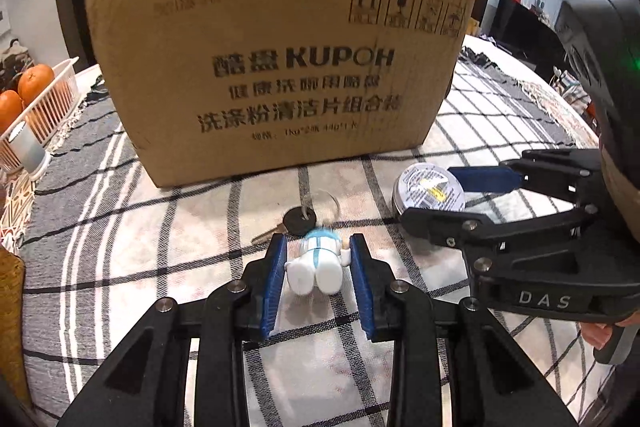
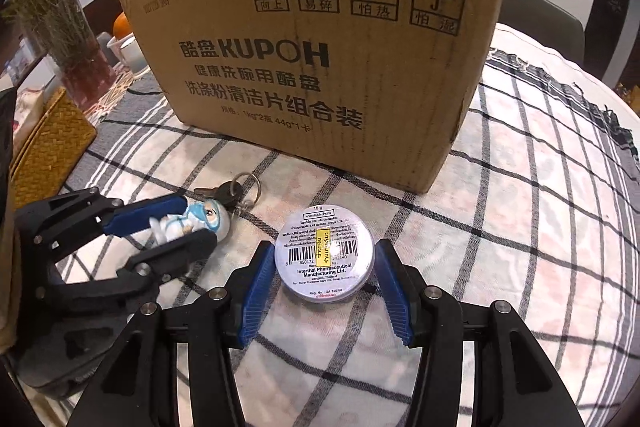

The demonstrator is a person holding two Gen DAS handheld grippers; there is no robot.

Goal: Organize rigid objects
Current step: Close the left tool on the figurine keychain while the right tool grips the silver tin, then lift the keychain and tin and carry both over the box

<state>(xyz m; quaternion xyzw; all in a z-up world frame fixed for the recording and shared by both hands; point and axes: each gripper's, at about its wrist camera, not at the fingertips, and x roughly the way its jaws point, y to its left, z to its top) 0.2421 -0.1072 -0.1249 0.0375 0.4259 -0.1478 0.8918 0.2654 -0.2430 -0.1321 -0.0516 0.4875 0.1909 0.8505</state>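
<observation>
The blue ribbed fingers [image 1: 276, 267] of the left gripper [image 1: 319, 255] stand a little wider than the small white and blue plastic figurine [image 1: 318, 265] lying between them on the checked tablecloth [image 1: 120, 247]. Whether the pads already press its sides cannot be told; it looks bracketed rather than clamped. Just past the fingertips lies a black-headed key on a metal ring [image 1: 299, 221], seemingly attached to the figurine.

The right gripper [image 2: 325, 267] is opened about as wide as the round silver balm tin with a printed label [image 2: 325, 258], which sits flat between its fingers with a slim gap on the right side and near contact on the left.

Beyond both sets of fingertips stands the brown corrugated cardboard box with black printing [image 2: 320, 67], probably the place for these things.

To do this step well, each gripper should close squarely across the widest part of its object. The tin is low and smooth, so the pads ought to sit low against the rim. The figurine should be gripped at the body, allowing for the key dangling when lifted.
</observation>
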